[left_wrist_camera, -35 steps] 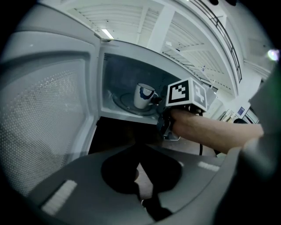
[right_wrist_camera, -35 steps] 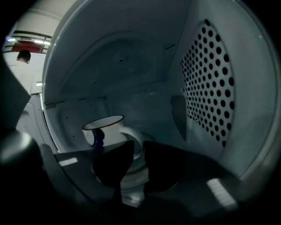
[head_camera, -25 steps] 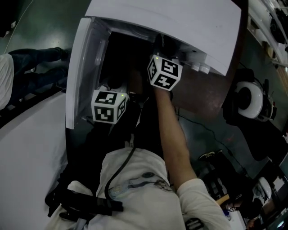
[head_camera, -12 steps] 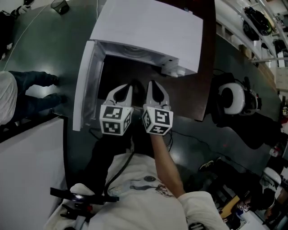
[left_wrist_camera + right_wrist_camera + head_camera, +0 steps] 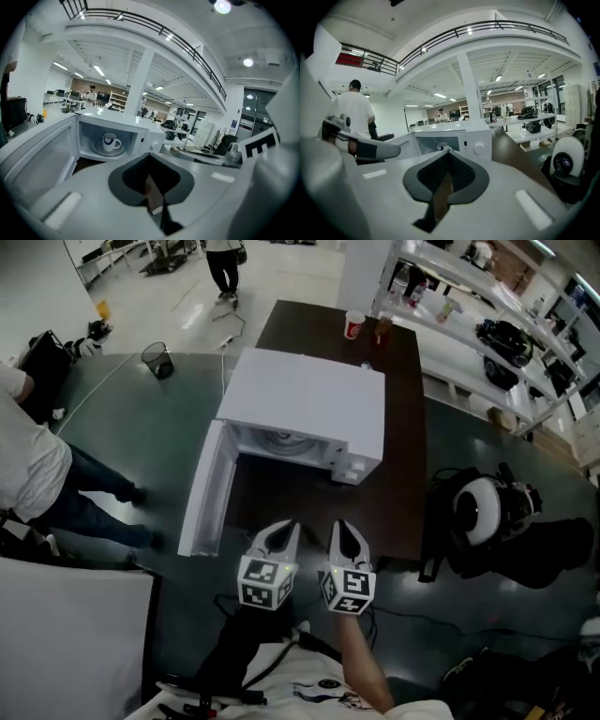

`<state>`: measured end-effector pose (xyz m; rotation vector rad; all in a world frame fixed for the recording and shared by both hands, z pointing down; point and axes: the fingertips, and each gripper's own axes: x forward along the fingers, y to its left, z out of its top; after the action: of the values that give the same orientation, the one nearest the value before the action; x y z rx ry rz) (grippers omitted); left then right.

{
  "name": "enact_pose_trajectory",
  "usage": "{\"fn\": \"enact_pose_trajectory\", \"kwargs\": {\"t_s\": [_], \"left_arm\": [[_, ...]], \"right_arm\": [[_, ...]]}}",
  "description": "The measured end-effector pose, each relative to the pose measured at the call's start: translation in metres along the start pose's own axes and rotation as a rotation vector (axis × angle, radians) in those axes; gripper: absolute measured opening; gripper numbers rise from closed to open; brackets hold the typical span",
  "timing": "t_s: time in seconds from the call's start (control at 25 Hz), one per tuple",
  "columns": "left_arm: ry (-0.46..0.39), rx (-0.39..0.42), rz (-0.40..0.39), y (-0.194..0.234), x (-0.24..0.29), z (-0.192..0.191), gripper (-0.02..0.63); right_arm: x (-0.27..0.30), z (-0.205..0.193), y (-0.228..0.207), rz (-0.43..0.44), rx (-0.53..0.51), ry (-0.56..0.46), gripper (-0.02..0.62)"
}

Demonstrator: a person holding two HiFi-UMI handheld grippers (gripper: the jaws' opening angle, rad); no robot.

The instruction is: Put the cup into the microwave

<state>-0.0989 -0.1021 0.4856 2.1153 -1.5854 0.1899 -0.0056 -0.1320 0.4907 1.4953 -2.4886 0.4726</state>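
Observation:
The white cup point(image 5: 110, 140) with a dark rim stands upright on the turntable inside the white microwave point(image 5: 309, 409), apart from both grippers. The microwave's door point(image 5: 206, 502) hangs open to the left. In the right gripper view only the cup's rim point(image 5: 442, 144) shows above the jaw tips. My left gripper point(image 5: 281, 536) and right gripper point(image 5: 349, 540) hover side by side in front of the microwave, well back from its opening. Both point at it. Each is shut, with nothing between the jaws of the left gripper point(image 5: 148, 153) or the right gripper point(image 5: 447, 150).
The microwave sits on a dark brown table point(image 5: 403, 474) with a red cup point(image 5: 354, 324) and bottles at its far end. A person point(image 5: 37, 465) stands at the left, a black-and-white headset point(image 5: 483, 507) lies on the right, and a wire bin point(image 5: 157, 359) stands far left.
Both grippers have drawn back out of the microwave cavity toward me and now sit side by side before the table. The head view has lifted and shows more of the room.

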Motion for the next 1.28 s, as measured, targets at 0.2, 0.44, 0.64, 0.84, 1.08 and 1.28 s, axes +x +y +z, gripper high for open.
{"fn": "enact_pose_trajectory", "kwargs": {"t_s": [0.2,0.44,0.64,0.84,1.08,1.28], "left_arm": [[-0.049,0.014,0.018,-0.045,-0.033,-0.011,-0.002],[-0.031,0.029,0.017,-0.102,-0.11,-0.037,-0.002],[-0.069,0.042,-0.005,-0.115,-0.131,-0.027,-0.002],[-0.088,0.03,-0.024,-0.114,-0.155,-0.025,-0.002],[-0.083,0.023,-0.052,-0.097,-0.189,-0.043,-0.002],[-0.055,-0.007,-0.052,-0.075,-0.234,-0.075,-0.002]], "right_arm": [[-0.076,0.012,-0.022,-0.036,0.002,-0.106,0.0],[-0.181,0.017,-0.004,0.016,0.01,-0.137,0.0],[-0.206,0.025,0.004,0.032,-0.014,-0.159,0.0],[-0.223,0.029,0.016,0.04,-0.042,-0.154,0.0],[-0.233,0.018,0.037,0.012,-0.044,-0.14,0.0],[-0.252,0.001,0.079,0.01,-0.051,-0.131,0.0]]}}
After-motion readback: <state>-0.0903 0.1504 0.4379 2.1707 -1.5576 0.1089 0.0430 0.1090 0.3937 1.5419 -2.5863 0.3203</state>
